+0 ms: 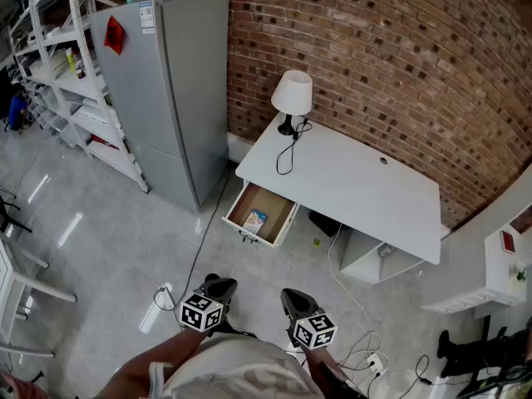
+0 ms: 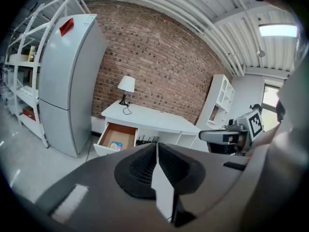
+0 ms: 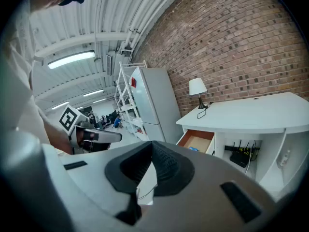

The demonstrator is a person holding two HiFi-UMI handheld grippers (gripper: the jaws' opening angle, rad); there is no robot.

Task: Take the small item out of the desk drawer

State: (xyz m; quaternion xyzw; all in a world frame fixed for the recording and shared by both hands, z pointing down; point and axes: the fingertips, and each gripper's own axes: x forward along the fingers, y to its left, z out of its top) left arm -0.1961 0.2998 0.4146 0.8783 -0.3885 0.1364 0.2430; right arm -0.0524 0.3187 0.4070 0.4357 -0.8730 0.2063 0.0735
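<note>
A white desk (image 1: 357,185) stands against the brick wall, and its drawer (image 1: 259,214) is pulled out at the desk's left end. In the drawer lies a small colourful item (image 1: 254,220), also seen from the left gripper view as the small item (image 2: 116,145) and from the right gripper view as a speck (image 3: 193,149). Both grippers hang far from the desk, close to the person's body over the floor. The left gripper (image 1: 218,287) is shut with nothing in it (image 2: 157,145). My right gripper (image 1: 291,296) also has its tips together and holds nothing (image 3: 151,144).
A grey fridge (image 1: 179,90) stands left of the desk, with white shelving (image 1: 58,65) beyond it. A white lamp (image 1: 292,96) sits on the desk's far left corner. Cables (image 1: 366,360) trail on the floor near the person's feet. A white shelf unit (image 1: 507,264) stands at the right.
</note>
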